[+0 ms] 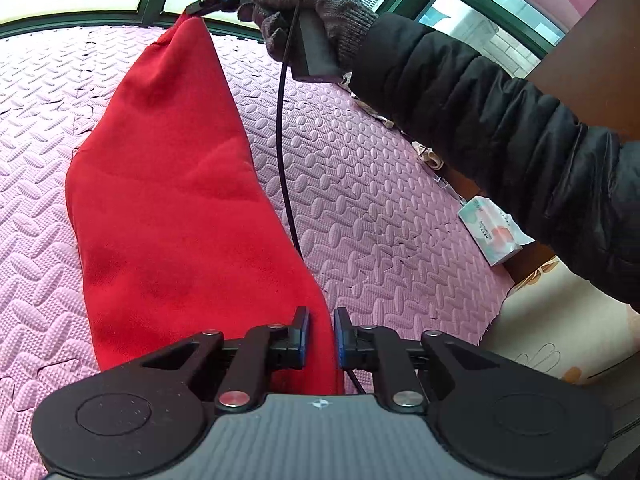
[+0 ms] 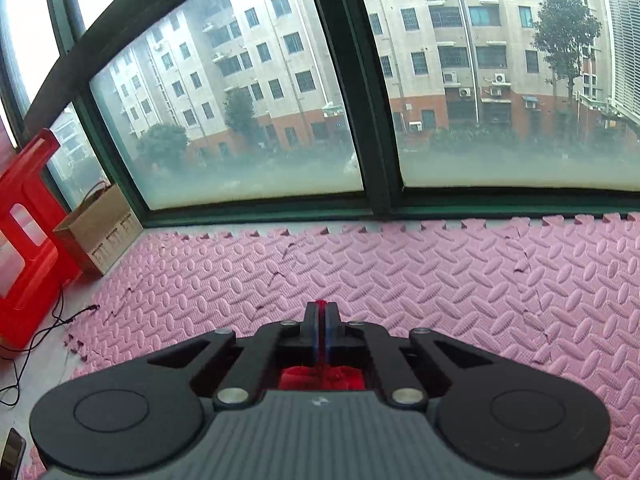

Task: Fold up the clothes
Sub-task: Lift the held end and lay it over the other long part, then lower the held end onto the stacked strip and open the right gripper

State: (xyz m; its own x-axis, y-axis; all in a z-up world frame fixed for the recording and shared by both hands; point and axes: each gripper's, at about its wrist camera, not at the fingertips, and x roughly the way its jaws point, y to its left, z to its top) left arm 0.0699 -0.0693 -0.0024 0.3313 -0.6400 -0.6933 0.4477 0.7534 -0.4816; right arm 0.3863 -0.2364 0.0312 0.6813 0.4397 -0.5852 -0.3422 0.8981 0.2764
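I am looking along my left gripper [image 1: 321, 330] and its fingers are standing slightly spread, with the near edge of the red garment [image 1: 176, 216] running up between them; I cannot tell whether the blue pads [image 1: 305, 332] are touching the cloth. The garment is hanging stretched between my two grippers above the pink foam mat [image 1: 380, 200], drawn to a point at its far end. There my right gripper [image 2: 320, 326] is pinching that corner, held by my gloved right hand [image 1: 304, 16], with a black cable [image 1: 282, 152] drooping down beside the fabric. In the right wrist view the fingers are pressed together with a sliver of red cloth showing at their tips and more bunched beneath them. A tissue pack [image 1: 494, 232] is lying at the mat's right edge. Near the window [image 2: 360, 80], a red stool [image 2: 28, 232] and a cardboard box [image 2: 100, 232] are standing off the mat's left edge.
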